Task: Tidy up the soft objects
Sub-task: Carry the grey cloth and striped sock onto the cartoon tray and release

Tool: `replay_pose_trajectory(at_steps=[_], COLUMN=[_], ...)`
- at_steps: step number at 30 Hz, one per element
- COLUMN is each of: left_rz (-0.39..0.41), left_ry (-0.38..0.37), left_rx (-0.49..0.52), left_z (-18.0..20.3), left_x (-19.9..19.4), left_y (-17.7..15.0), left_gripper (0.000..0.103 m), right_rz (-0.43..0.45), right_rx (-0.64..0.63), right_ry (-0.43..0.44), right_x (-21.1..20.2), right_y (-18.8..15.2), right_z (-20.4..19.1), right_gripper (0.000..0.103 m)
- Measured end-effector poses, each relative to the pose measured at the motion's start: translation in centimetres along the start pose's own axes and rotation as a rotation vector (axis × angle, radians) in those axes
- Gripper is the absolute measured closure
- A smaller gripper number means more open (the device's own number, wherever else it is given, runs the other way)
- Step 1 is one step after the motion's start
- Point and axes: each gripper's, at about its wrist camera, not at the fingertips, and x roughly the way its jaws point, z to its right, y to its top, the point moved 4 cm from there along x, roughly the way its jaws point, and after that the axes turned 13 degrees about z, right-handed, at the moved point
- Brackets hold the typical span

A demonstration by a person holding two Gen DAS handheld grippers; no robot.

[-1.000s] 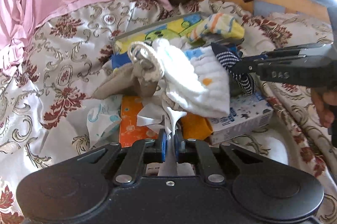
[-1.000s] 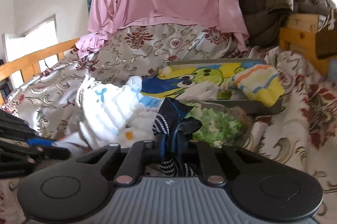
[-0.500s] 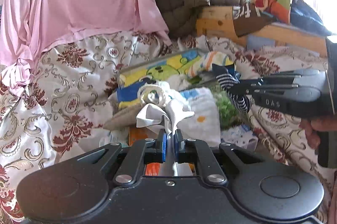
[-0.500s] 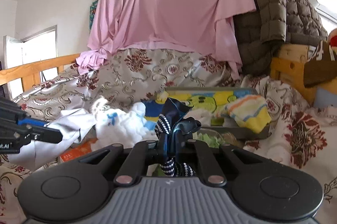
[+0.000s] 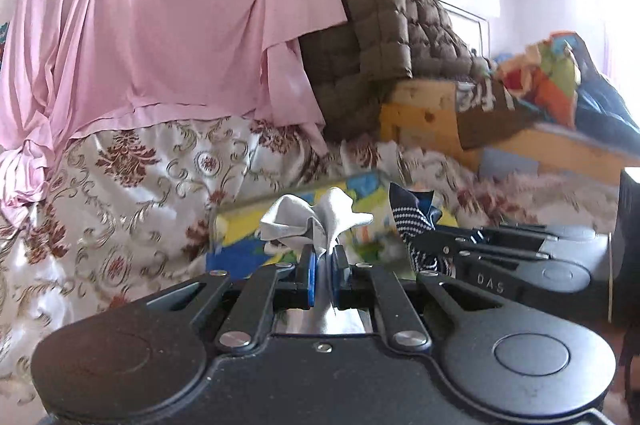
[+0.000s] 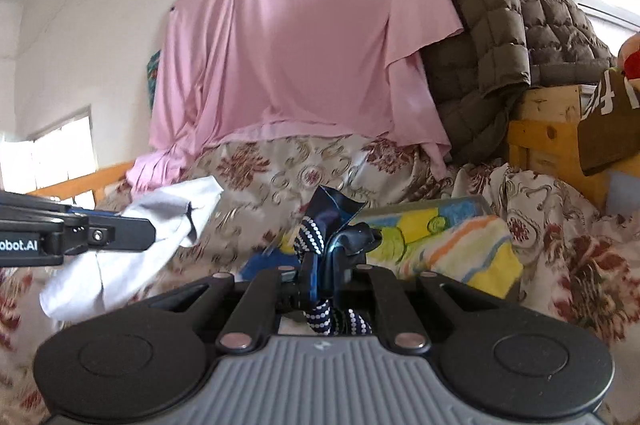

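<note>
The left tool (image 5: 323,267) is clenched on a pale grey cloth (image 5: 316,217), whose crumpled top stands above the blue pads at lower centre of the left view. In the right view the same cloth hangs free from that tool at the left edge, clear of the bed (image 6: 280,177). The right tool (image 6: 325,271) is clamped on a navy garment with white dots (image 6: 316,231), part of it bunched above the pads and a dotted strip trailing below them.

Compared with a second ago, both tools have risen and tipped up. Then the left view looked down on a heap of small clothes and boxes; now it shows mostly the pink sheet (image 5: 160,25) and brown quilted jacket (image 5: 380,25) at the top of the frame. The grey cloth, then still lying in the heap, is now lifted out of it, and the navy piece is up with it. My reading is that two items have been separated from the pile and are ready to be carried to wherever they are sorted.

The heap itself is largely hidden behind the tool bodies. Only the cartoon-printed box (image 6: 420,225) and a striped yellow cloth (image 6: 472,253) show at centre right. Motion blur smears the bedspread, and no destination for the clothes is visible.
</note>
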Motion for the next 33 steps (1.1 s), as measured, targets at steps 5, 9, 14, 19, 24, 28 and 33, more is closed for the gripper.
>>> replay_pose_trajectory(at_steps=[5, 9, 14, 19, 24, 28, 33], left_rz=[-0.011, -0.039, -0.061, -0.111, -0.196, -0.261, -0.318], left_ry=[0.034, 0.062, 0.076, 0.086, 0.090, 0.096, 0.106], left_rx=[-0.049, -0.085, -0.136, -0.166, -0.193, -0.242, -0.287], left_z=[-1.0, -2.0, -2.4, -1.9, -2.2, -2.6, -2.9], left_x=[5.8, 10.5, 15.6, 19.7, 22.7, 24.4, 25.7], left_y=[1.3, 2.0, 1.9, 0.5, -1.2, -2.7, -4.2], left_gripper=[0.095, 0.095, 0.095, 0.095, 0.095, 0.095, 0.095], right_rz=[0.008, -0.009, -0.058, -0.142, -0.196, -0.232, -0.258], right_rx=[0.081, 0.105, 0.139, 0.197, 0.297, 0.330, 0.326], right_ry=[-0.022, -0.047, -0.066, -0.104, -0.131, -0.139, -0.142], right_x=[4.7, 7.4, 9.8, 12.2, 13.5, 14.1, 14.5], right_y=[1.0, 0.6, -0.3, -2.0, -3.3, -4.5, -5.0], right_z=[3.0, 5.0, 7.0, 9.2, 11.4, 12.1, 12.1], right_gripper=[0.095, 0.095, 0.095, 0.095, 0.095, 0.095, 0.094])
